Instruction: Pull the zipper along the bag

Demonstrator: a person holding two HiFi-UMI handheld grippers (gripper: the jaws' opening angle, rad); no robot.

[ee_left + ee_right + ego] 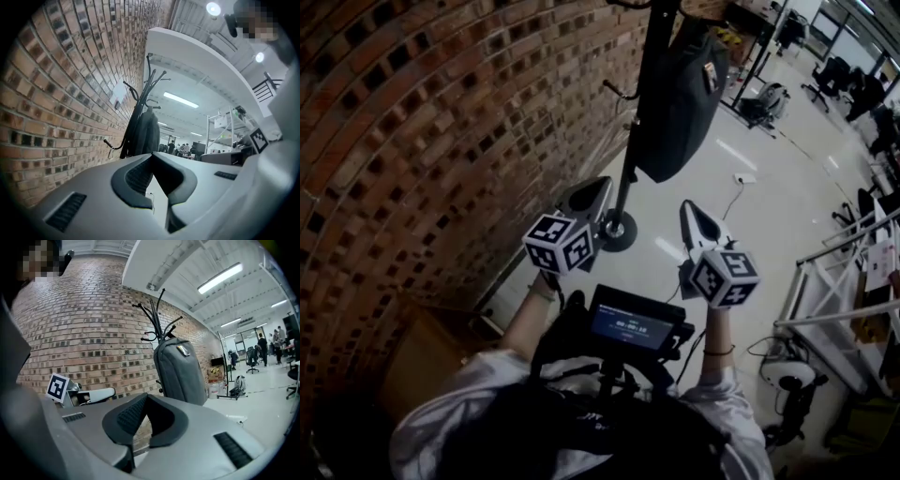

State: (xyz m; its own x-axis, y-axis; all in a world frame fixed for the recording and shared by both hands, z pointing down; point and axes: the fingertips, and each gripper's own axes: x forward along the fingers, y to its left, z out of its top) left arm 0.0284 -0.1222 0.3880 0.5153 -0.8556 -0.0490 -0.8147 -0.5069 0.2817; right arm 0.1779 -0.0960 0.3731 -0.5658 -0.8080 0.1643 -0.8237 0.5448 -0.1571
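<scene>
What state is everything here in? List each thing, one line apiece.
Grey bag: hanging on the coat stand, untouched; zipper position can't be told.
Coat stand: upright beside the brick wall.
Left gripper: jaws together, empty.
Right gripper: jaws together, empty.
Monitor: screen lit.

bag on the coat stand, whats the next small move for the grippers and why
Probably carry both grippers forward to the bag, which hangs from the coat stand by the brick wall. The left gripper and the right gripper are both shut, hold nothing and sit well short of the bag, so neither can start the pull from here.
</scene>
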